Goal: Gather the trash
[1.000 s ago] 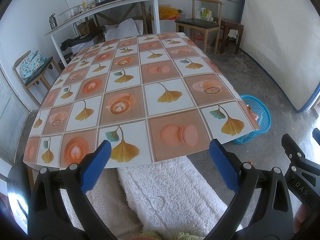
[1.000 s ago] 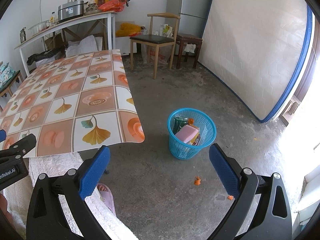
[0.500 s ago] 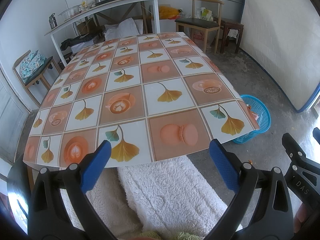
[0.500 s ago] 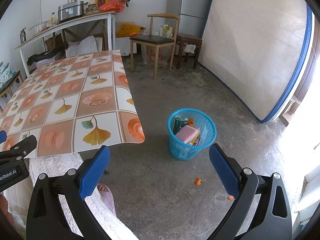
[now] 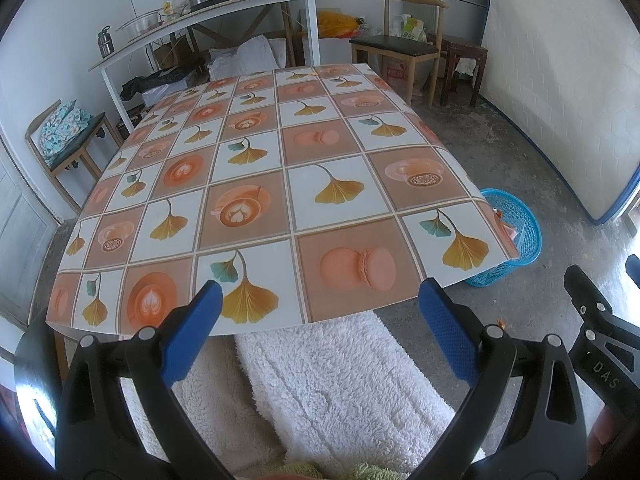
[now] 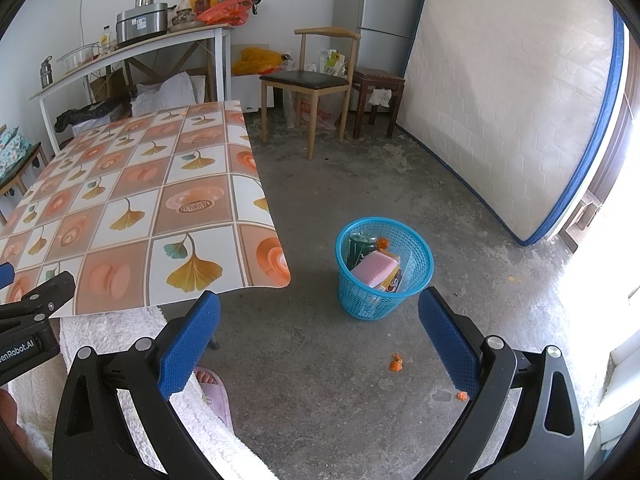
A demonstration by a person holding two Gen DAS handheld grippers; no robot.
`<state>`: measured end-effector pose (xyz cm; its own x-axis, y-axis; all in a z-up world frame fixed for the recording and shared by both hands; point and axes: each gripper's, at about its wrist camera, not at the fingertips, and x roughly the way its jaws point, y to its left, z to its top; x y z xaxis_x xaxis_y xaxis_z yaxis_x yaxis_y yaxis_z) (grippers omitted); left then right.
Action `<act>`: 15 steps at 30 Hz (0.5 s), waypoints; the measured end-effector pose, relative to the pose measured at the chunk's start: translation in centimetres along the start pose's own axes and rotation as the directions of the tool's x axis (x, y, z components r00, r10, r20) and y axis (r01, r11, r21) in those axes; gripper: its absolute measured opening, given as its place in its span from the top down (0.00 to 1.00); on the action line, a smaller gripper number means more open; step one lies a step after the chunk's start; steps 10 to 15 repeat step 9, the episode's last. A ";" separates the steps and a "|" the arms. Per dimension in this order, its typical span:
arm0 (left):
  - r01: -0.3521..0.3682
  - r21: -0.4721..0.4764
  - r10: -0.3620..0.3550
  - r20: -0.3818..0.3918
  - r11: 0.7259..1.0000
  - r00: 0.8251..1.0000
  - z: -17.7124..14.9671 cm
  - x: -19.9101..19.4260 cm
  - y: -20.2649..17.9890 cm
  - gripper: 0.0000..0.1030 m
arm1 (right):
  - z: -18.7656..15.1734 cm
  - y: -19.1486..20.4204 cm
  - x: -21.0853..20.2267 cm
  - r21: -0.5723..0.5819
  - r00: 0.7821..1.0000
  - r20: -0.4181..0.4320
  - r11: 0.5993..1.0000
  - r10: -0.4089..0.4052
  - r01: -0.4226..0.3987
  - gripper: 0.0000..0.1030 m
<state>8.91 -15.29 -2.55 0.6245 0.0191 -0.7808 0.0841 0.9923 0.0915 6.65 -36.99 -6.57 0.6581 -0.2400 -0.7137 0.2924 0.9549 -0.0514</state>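
Only rightward: orange scraps (image 6: 396, 365) near the blue basket (image 6: 384, 304)

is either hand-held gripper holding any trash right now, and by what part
Nothing is held. The left hand-held gripper is open over the near table edge, and the right hand-held gripper is open above the floor near the blue basket.

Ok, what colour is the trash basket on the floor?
Bright blue mesh basket, clearest in the right wrist view.
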 end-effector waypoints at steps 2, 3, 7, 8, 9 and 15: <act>-0.001 0.000 0.001 0.001 1.000 1.000 0.0 0.0 0.0 0.08 | 0.0 0.0 0.0 0.001 1.000 0.000 1.000 0.002 -0.002 0.06; 0.000 0.000 0.000 0.001 1.000 1.000 0.0 0.0 0.0 0.08 | 0.0 0.0 0.0 0.000 1.000 0.001 1.000 0.002 -0.002 0.06; 0.000 0.000 0.000 0.000 1.000 1.000 0.0 0.0 0.0 0.08 | 0.1 0.1 -0.1 0.001 1.000 0.000 1.000 0.001 -0.001 0.06; 0.000 -0.001 0.000 0.001 1.000 1.000 0.0 0.0 0.0 0.08 | 0.1 0.1 -0.1 0.001 1.000 0.001 1.000 0.001 -0.001 0.06; 0.000 -0.001 0.000 0.001 1.000 1.000 0.0 0.0 0.0 0.08 | 0.1 0.1 -0.1 0.001 1.000 0.001 1.000 0.001 -0.001 0.06; 0.000 -0.001 0.000 0.001 1.000 1.000 0.0 0.0 0.0 0.08 | 0.1 0.1 -0.1 0.001 1.000 0.001 1.000 0.001 -0.001 0.06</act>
